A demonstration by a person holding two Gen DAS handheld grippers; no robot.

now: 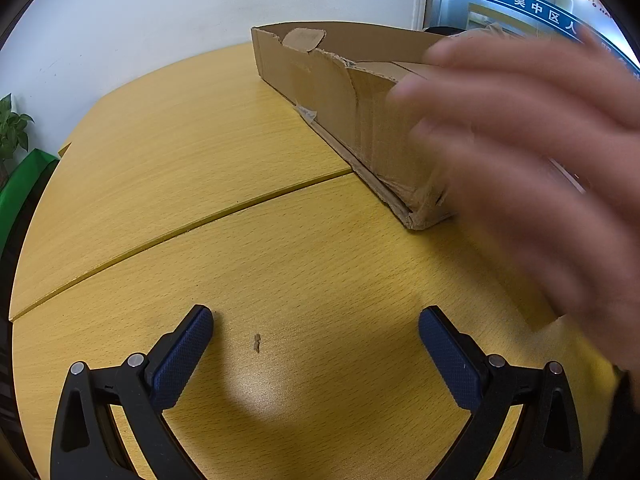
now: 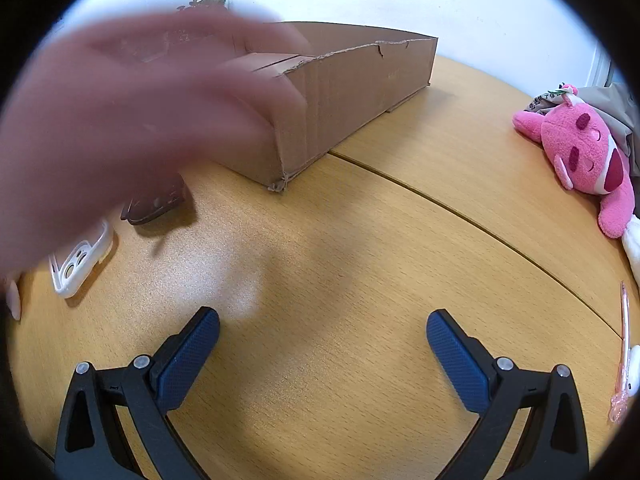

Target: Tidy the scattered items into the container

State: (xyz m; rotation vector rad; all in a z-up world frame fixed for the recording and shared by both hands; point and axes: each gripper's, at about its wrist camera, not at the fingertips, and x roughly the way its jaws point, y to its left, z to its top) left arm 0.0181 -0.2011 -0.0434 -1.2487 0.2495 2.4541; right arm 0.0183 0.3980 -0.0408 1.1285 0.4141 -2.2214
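Nothing seen binned yet: both the left gripper [image 1: 316, 330] & right gripper [image 2: 323, 330] are held wide apart, empty, w/ phone cases [image 2: 82, 262] at 9 o'clock, pink plush [image 2: 582, 152] at 2 and pen [image 2: 623, 352] at 4 left outside the cardboard box [image 2: 360, 80].

White Chinese characters run along a blue band on the glass partition [image 1: 532, 4] at the top right of the left wrist view; "吴中区人" can be read before a blurred hand covers the rest. Beyond the pink plush toy [image 2: 584, 152] in the right wrist view, a grey bag [image 2: 600, 98] carries small dark Chinese print, too small to read.
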